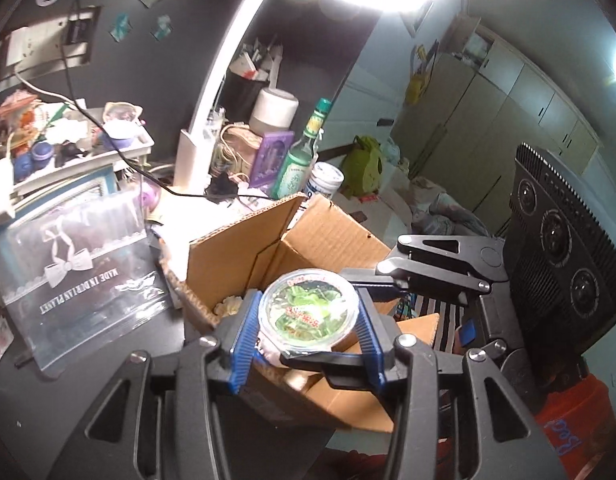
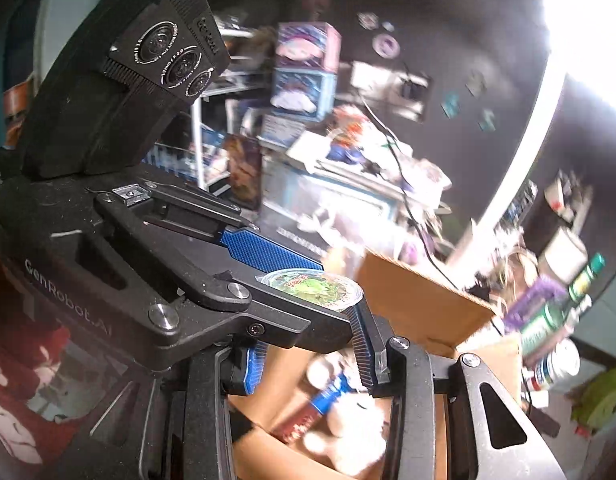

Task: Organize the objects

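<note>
My left gripper (image 1: 306, 316) is shut on a small clear jelly cup (image 1: 308, 309) with a green printed lid, held over an open cardboard box (image 1: 236, 252). The cup also shows in the right wrist view (image 2: 314, 284), between the left gripper's blue pads (image 2: 268, 250). My right gripper (image 2: 308, 356) is open and empty, just under the left gripper, above the box (image 2: 420, 300). It also shows in the left wrist view (image 1: 428, 280) at the right of the cup. In the box lie a white plush toy (image 2: 348, 432) and a blue packet (image 2: 328, 396).
A cluttered dark desk (image 1: 88, 360) holds a clear bow-printed pouch (image 1: 76, 260), a white lamp arm (image 1: 228, 64), a green bottle (image 1: 300, 160), a white jar (image 1: 326, 180) and a purple box (image 1: 270, 158). Cabinets (image 1: 488, 92) stand at the far right.
</note>
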`<state>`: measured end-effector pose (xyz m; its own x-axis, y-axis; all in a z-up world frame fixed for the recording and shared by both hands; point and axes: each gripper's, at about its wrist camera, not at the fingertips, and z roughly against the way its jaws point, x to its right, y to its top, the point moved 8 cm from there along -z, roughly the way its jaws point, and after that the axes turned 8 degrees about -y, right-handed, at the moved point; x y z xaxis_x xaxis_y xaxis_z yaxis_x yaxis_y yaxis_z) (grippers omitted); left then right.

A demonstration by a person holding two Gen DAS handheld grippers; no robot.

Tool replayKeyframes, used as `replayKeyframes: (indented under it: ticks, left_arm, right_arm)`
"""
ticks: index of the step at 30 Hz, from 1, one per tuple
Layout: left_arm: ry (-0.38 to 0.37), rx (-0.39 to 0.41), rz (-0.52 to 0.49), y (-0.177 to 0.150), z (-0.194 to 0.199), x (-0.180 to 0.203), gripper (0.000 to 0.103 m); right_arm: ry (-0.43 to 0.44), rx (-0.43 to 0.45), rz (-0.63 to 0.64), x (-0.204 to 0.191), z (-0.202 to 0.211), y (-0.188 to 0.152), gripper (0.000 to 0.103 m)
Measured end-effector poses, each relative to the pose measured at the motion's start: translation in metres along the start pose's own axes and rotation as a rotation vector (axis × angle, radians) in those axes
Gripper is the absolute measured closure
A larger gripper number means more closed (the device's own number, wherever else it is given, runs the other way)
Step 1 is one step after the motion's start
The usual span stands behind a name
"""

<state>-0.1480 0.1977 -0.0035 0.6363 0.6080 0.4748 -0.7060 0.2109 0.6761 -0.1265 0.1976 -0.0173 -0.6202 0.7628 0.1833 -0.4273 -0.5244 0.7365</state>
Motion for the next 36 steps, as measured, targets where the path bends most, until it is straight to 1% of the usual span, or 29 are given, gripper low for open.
replayKeyframes:
  ticks: [5, 6, 7, 9, 10, 12, 13, 16, 18, 20, 21, 23, 24, 25, 29, 31, 33, 36]
  left_arm:
    - [0.048, -0.072, 0.0, 0.005, -0.023, -0.004, 0.059]
    - [0.059, -0.08, 0.001, 0.005, -0.025, -0.005, 0.054]
    - [0.061, -0.084, 0.001, 0.005, -0.027, -0.005, 0.047]
    - [0.048, -0.079, -0.001, 0.006, -0.026, -0.004, 0.039]
    - [0.05, -0.075, -0.004, 0.007, -0.026, -0.003, 0.036]
    - [0.062, -0.065, -0.013, 0.009, -0.022, -0.003, 0.031]
    - [0.068, -0.06, -0.017, 0.01, -0.02, -0.002, 0.029]
    - [0.079, -0.039, -0.023, 0.01, -0.01, 0.001, 0.028]
    - [0.106, -0.02, -0.028, 0.01, -0.002, 0.002, 0.027]
    - [0.137, 0.006, -0.034, 0.01, 0.007, 0.003, 0.023]
    - [0.152, 0.023, -0.037, 0.009, 0.013, 0.004, 0.021]
    - [0.176, 0.059, -0.041, 0.008, 0.024, 0.007, 0.02]
    - [0.188, 0.074, -0.042, 0.007, 0.029, 0.008, 0.017]
    - [0.203, 0.093, -0.044, 0.005, 0.035, 0.009, 0.014]
    - [0.287, 0.166, -0.052, -0.001, 0.059, 0.012, 0.006]
    - [0.333, 0.199, -0.058, -0.006, 0.068, 0.011, 0.002]
    - [0.377, 0.238, -0.058, -0.011, 0.079, 0.009, 0.001]
    - [0.416, 0.29, -0.037, -0.018, 0.094, 0.005, 0.001]
  right_arm:
    - [0.043, -0.09, -0.067, 0.019, -0.008, -0.012, 0.07]
    - [0.044, -0.103, -0.074, 0.021, -0.01, -0.013, 0.07]
    - [0.043, -0.115, -0.079, 0.023, -0.01, -0.015, 0.07]
    - [0.044, -0.136, -0.078, 0.024, -0.011, -0.019, 0.065]
    - [0.041, -0.138, -0.077, 0.024, -0.01, -0.019, 0.06]
    - [0.028, -0.137, -0.07, 0.026, -0.009, -0.02, 0.056]
    - [0.022, -0.136, -0.069, 0.027, -0.009, -0.02, 0.056]
    - [0.024, -0.133, -0.073, 0.027, -0.006, -0.019, 0.056]
    - [0.03, -0.133, -0.076, 0.028, -0.005, -0.018, 0.056]
    - [0.024, -0.127, -0.076, 0.028, -0.004, -0.016, 0.055]
    - [0.019, -0.121, -0.074, 0.028, -0.002, -0.015, 0.055]
    - [0.019, -0.104, -0.078, 0.027, 0.0, -0.013, 0.047]
    - [0.034, -0.088, -0.087, 0.026, 0.003, -0.011, 0.036]
    - [0.043, -0.073, -0.096, 0.026, 0.005, -0.009, 0.028]
    - [0.037, -0.013, -0.116, 0.026, 0.014, -0.001, 0.02]
    - [0.028, 0.029, -0.119, 0.026, 0.019, 0.004, 0.007]
    - [0.012, 0.082, -0.123, 0.024, 0.026, 0.008, 0.001]
    - [-0.019, 0.177, -0.109, 0.02, 0.036, 0.013, 0.0]
